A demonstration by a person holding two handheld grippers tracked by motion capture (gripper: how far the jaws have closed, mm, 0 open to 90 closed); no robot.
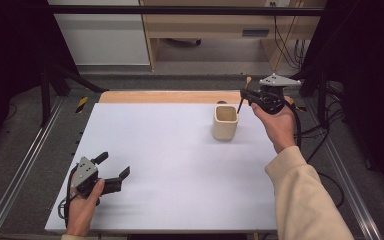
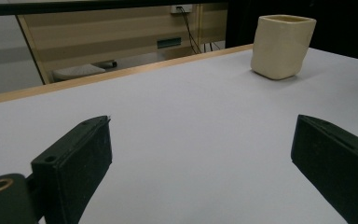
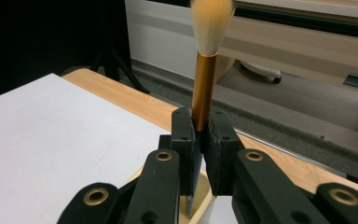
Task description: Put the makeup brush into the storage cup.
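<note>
Pinching a makeup brush (image 3: pixel 204 79) by its shaft, the right gripper (image 3: pixel 199 140) is holding it at the far right of the table, just above the open mouth of a cream cup (image 1: pixel 225 122). Its jaws are pressing together on the shaft where the gold ferrule meets the dark handle. The brush's long axis is running nearly upright with a slight tilt: in the high view the pale, fluffy bristle tip is pointing up and away while the thin dark handle end is slanting down toward the cup's rim. The ferrule is looking smooth and metallic, a warm copper-gold cylinder; the bristles are soft, white at the base and tinged orange at the top.

The cup is squarish with rounded corners, matte and slightly uneven like glazed ceramic, and it is standing upright on the white tabletop (image 1: pixel 170 165), whose far edge is showing a light wood strip.

The left gripper (image 1: pixel 114 166) is resting at the near left, well apart from the cup, its flat black jaws standing spread wide with nothing between them.
</note>
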